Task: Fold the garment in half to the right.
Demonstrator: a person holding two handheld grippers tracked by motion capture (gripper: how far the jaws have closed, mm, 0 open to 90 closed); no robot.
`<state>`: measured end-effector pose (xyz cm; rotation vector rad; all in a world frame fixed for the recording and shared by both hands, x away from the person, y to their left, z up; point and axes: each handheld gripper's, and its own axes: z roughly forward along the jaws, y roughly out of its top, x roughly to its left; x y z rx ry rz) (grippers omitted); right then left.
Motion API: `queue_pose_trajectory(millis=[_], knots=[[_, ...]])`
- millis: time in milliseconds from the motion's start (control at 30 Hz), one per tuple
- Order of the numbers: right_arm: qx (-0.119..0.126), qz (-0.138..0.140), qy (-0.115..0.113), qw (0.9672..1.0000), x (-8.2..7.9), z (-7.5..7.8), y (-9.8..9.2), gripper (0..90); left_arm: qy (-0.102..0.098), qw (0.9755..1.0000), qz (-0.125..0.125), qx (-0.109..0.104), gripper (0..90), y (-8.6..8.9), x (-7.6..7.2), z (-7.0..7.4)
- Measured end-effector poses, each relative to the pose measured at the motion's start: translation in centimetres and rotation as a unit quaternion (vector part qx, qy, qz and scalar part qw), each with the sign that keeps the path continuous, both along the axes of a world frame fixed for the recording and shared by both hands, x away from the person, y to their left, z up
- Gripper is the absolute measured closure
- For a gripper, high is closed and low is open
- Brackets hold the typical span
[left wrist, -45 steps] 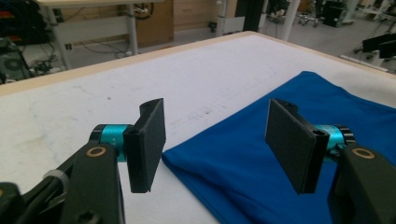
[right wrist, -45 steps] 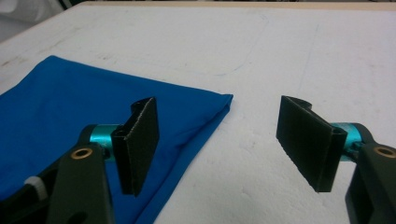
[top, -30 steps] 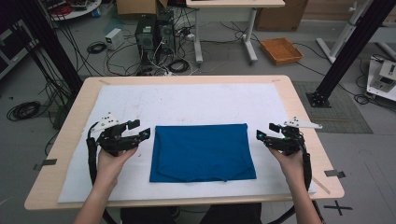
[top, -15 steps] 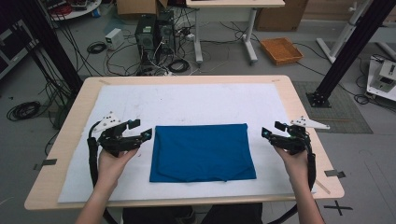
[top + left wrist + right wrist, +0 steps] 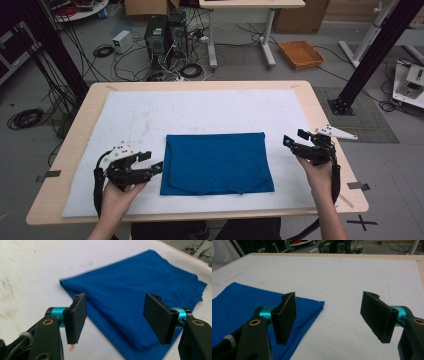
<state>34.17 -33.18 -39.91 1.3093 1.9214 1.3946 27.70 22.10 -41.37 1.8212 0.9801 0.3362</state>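
A blue cloth [image 5: 216,162], folded into a flat rectangle, lies in the middle of the white mat [image 5: 200,112]. My left gripper [image 5: 151,161] hovers just off the cloth's near-left edge, open, nothing between its jaws. In the left gripper view the cloth [image 5: 140,282] spreads ahead between the open left gripper [image 5: 115,300] jaws, its folded edge passing under them. My right gripper [image 5: 295,138] stands open a little to the right of the cloth's right edge. In the right gripper view the cloth's corner [image 5: 242,305] lies behind the left jaw of the right gripper [image 5: 328,298]; bare mat shows between the jaws.
The mat covers most of the wooden table [image 5: 320,115]. Behind the table the floor holds computer towers [image 5: 162,35], tangled cables, an orange tray [image 5: 301,53] and black frame posts [image 5: 372,55]. Bare mat lies beyond and on both sides of the cloth.
My left gripper has drawn back toward the near edge, staying beside the cloth. My right gripper has shifted slightly right, away from the cloth. The cloth has not moved.
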Motion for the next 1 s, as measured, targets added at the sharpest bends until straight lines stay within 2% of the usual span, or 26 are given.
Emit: queue_pose_trajectory(millis=[133,267,333,367,400,500,633,733,800,1000], knots=[[-0.004,-0.002,-0.006,1.0000,-0.1,0.2,0.2,29.1,0.037,0.9992,0.005,-0.016,39.9,0.2,-1.3,-1.4],[-0.006,0.003,-0.008,0.9999,-0.1,0.2,0.5,30.1,0.071,0.9971,0.014,-0.025,41.7,0.4,-1.7,-2.6],[-0.007,0.004,-0.010,0.9999,-0.1,0.2,0.6,30.1,0.092,0.9950,0.020,-0.035,43.6,0.5,-1.7,-3.2],[-0.008,0.003,-0.009,0.9999,-0.1,0.2,0.7,30.1,0.107,0.9932,0.022,-0.040,47.3,0.5,-1.6,-3.4],[-0.008,0.002,-0.010,0.9999,-0.1,0.3,0.7,30.2,0.116,0.9920,0.026,-0.043,49.9,0.5,-1.5,-3.7],[-0.010,-0.001,-0.013,0.9999,-0.2,0.3,0.8,32.4,0.138,0.9880,0.042,-0.057,50.0,0.7,-1.3,-4.2],[-0.011,0.000,-0.017,0.9998,-0.2,0.4,1.0,32.4,0.144,0.9865,0.043,-0.063,49.8,0.3,-1.1,-4.2],[-0.013,0.003,-0.017,0.9998,-0.2,0.3,1.3,32.5,0.140,0.9875,0.047,-0.053,48.9,-0.3,-1.1,-4.1],[-0.012,0.007,-0.015,0.9998,-0.2,0.4,1.6,32.7,0.143,0.9867,0.054,-0.056,49.0,-0.7,-1.0,-4.0],[-0.013,0.024,-0.016,0.9995,-0.1,0.5,2.9,32.8,0.140,0.9873,0.058,-0.047,48.9,-1.6,-0.9,-3.9]])
